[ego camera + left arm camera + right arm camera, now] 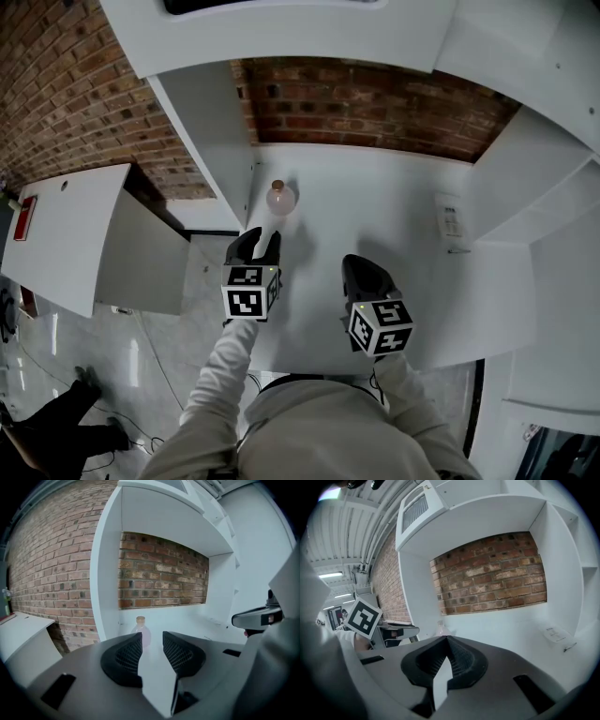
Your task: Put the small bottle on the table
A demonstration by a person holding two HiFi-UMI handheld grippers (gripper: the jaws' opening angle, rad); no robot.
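Bottle (280, 198): pale pink, tan cap. Table (375, 216): plain white. Brick wall (375, 108) at the far side: red-brown, pale mortar lines. Left gripper (258, 234) and right gripper (361, 269): black, fine grid pattern on the pads (127, 656). Marker cubes (248, 291): black-and-white squares. Sleeves (225, 366): cream. Floor (150, 356) at left: glossy grey. Cabinet (75, 225) at far left: white, with a red label (25, 217).

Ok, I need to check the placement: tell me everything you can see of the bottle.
The bottle is small, round-bodied and clear with a pinkish tint, with a tan stopper. It stands upright on the white table, close to a white side panel, before the brick wall. Nothing touches it.
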